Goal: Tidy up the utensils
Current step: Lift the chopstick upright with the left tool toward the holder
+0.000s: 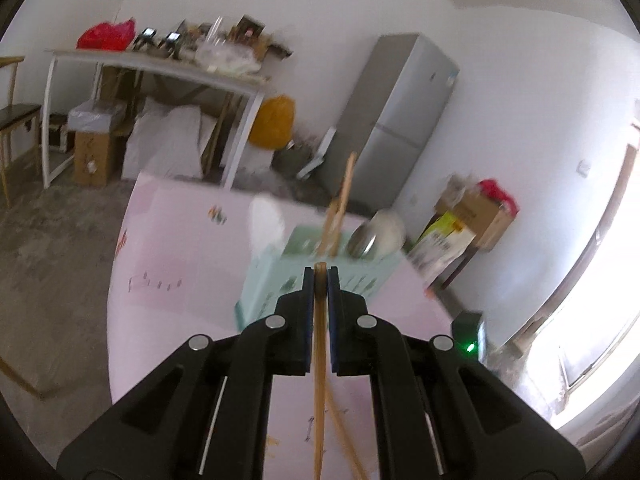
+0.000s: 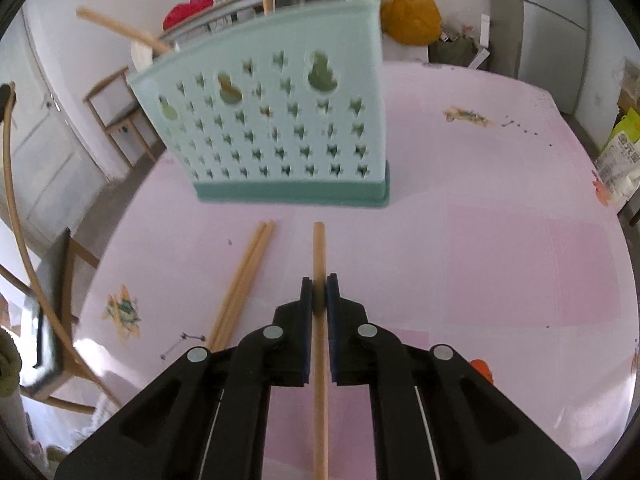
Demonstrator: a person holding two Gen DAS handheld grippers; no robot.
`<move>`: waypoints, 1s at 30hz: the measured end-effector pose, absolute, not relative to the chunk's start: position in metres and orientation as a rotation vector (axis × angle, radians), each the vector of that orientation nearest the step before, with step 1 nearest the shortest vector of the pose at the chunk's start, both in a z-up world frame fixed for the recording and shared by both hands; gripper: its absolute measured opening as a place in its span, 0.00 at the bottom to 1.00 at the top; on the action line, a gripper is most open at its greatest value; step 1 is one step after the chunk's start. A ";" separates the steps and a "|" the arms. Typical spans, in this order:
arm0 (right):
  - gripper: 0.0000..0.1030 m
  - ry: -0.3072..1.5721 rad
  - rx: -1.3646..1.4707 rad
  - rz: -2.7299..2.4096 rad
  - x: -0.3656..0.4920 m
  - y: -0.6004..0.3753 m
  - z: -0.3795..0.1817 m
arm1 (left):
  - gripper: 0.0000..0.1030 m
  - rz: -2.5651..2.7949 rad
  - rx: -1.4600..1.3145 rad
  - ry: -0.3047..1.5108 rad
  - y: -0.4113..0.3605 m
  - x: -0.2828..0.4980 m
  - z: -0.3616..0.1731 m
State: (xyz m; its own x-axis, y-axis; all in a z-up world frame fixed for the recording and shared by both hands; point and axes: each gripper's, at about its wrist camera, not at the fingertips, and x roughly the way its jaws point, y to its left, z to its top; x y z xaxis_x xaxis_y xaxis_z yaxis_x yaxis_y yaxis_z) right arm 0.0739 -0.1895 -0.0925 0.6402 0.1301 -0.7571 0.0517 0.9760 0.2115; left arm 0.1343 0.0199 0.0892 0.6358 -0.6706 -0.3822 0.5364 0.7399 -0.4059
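A mint-green perforated utensil holder (image 2: 276, 128) stands on the pink table (image 2: 500, 248); it also shows in the left wrist view (image 1: 276, 276), with a wooden chopstick (image 1: 342, 208) and a metal spoon (image 1: 362, 242) standing in it. My left gripper (image 1: 320, 274) is shut on a wooden chopstick (image 1: 319, 380) and holds it above the table, near the holder. My right gripper (image 2: 319, 282) is shut on another wooden chopstick (image 2: 319, 252), which points at the holder. Two loose chopsticks (image 2: 242, 284) lie on the table left of my right gripper.
A grey fridge (image 1: 396, 120) stands by the far wall. A cluttered white table (image 1: 160, 64) has bags and boxes under it. Cardboard boxes (image 1: 472, 216) sit right of the pink table. A wooden chair (image 2: 52, 300) stands at the table's left edge.
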 end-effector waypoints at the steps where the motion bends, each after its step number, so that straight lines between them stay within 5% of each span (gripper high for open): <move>1: 0.07 0.862 0.239 0.050 0.072 -0.192 -0.088 | 0.05 -0.709 -0.270 0.524 0.020 0.134 0.096; 16: 0.07 0.775 0.308 0.057 0.068 -0.208 -0.062 | 0.05 -0.734 -0.331 0.155 -0.027 0.168 0.208; 30: 0.07 0.773 0.330 0.072 0.065 -0.215 -0.064 | 0.05 -0.465 -0.170 0.115 -0.103 0.228 0.154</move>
